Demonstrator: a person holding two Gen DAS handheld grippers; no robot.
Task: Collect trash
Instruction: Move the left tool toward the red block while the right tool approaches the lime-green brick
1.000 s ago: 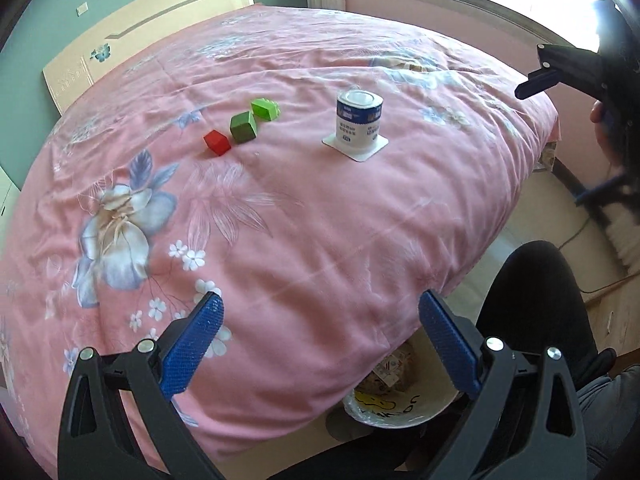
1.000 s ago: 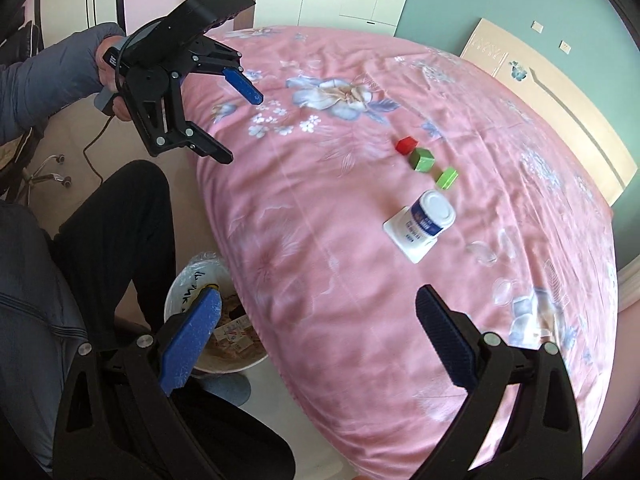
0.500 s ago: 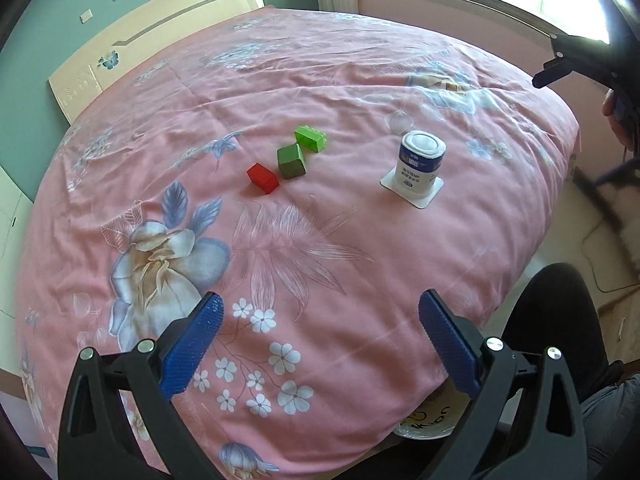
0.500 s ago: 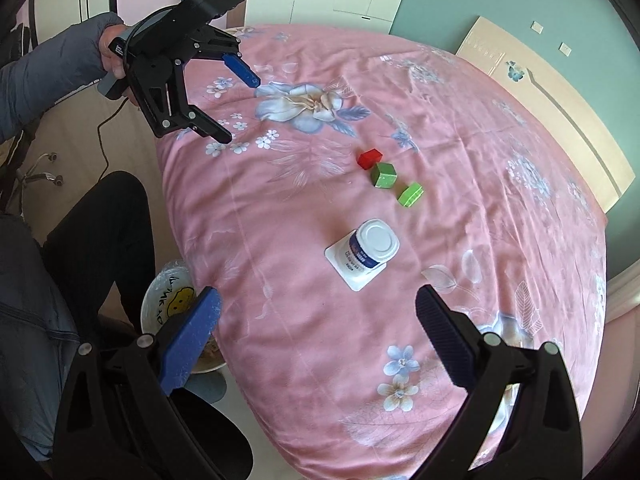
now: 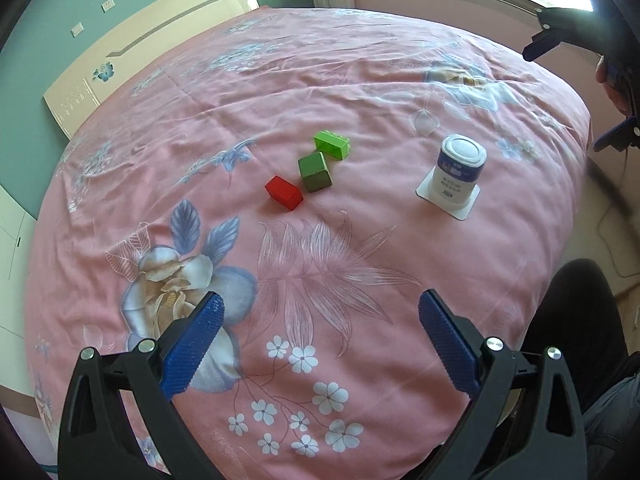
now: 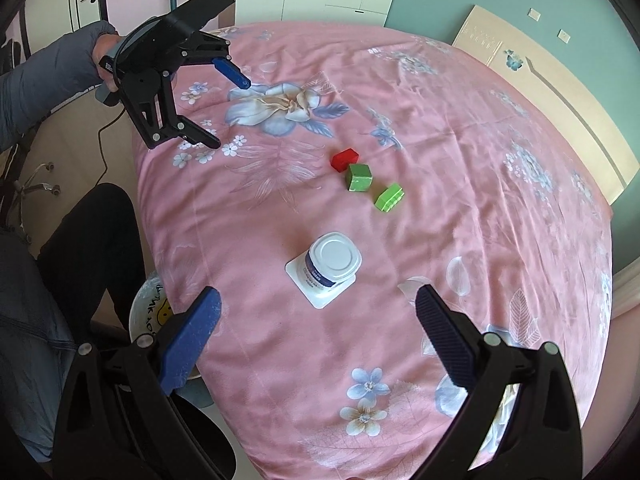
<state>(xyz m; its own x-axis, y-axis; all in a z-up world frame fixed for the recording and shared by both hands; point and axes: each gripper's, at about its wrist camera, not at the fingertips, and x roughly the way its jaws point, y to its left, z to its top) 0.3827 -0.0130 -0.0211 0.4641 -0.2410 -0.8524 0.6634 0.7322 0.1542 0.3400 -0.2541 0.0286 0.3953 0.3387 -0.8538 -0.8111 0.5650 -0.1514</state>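
We worked over the bed [image 5: 360, 92], whose pink flowered cover carried everything left to collect. Beside its near edge, on the floor, stood the trash bowl [image 6: 146, 312], mostly hidden behind the bed's edge and our leg, so we could not tell what it held. We held the left hand-held gripper [image 5: 320, 340] above the cover near that edge, its jaws spread wide and holding nothing; the right hand-held gripper [image 6: 316, 328] was likewise wide open and empty, hovering just short of the yogurt cup. That yogurt cup [image 6: 329, 270] stood upside down on its square lid rim, toward the near edge of the bed and apart from the blocks. Further in toward the middle lay a loose row of three blocks: the dark green block [image 5: 315, 171] in the centre, the red block [image 5: 284, 193] just beside it on one side and the light green brick [image 5: 332, 145] on the other. We judged the collecting unfinished: all four items lay on the bed, ungrasped, with the cup seeming the likeliest next pick for the right side.
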